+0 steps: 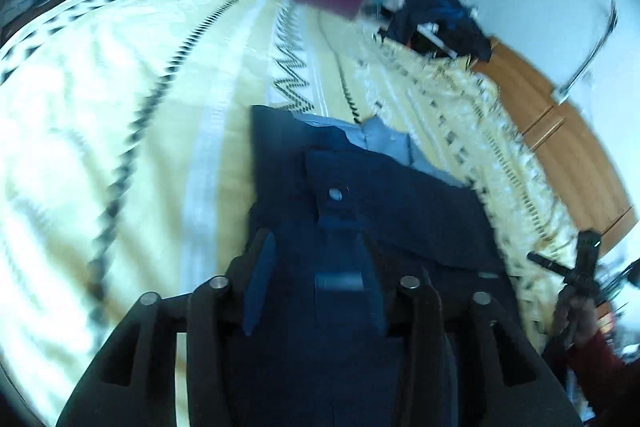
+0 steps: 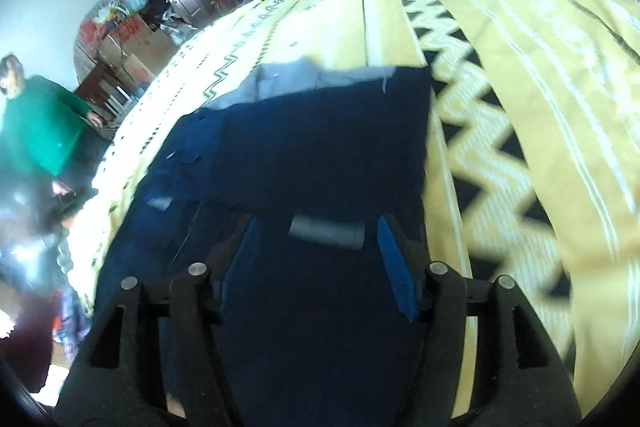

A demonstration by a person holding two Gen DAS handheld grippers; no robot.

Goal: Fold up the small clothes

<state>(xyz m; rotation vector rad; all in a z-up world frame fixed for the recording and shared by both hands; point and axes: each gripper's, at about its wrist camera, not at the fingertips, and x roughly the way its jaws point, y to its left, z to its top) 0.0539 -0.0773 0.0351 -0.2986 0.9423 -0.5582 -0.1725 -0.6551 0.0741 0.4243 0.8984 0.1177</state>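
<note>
Both claws, left (image 1: 316, 291) and right (image 2: 320, 263), hover spread over navy shorts (image 2: 320, 139) lying partly folded on the bed (image 1: 120, 107), folding seemingly unfinished.

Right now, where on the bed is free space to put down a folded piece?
The bedspread lies bare left of the navy garment, up to the zigzag band. The far corner is crowded with a clothes pile.
</note>
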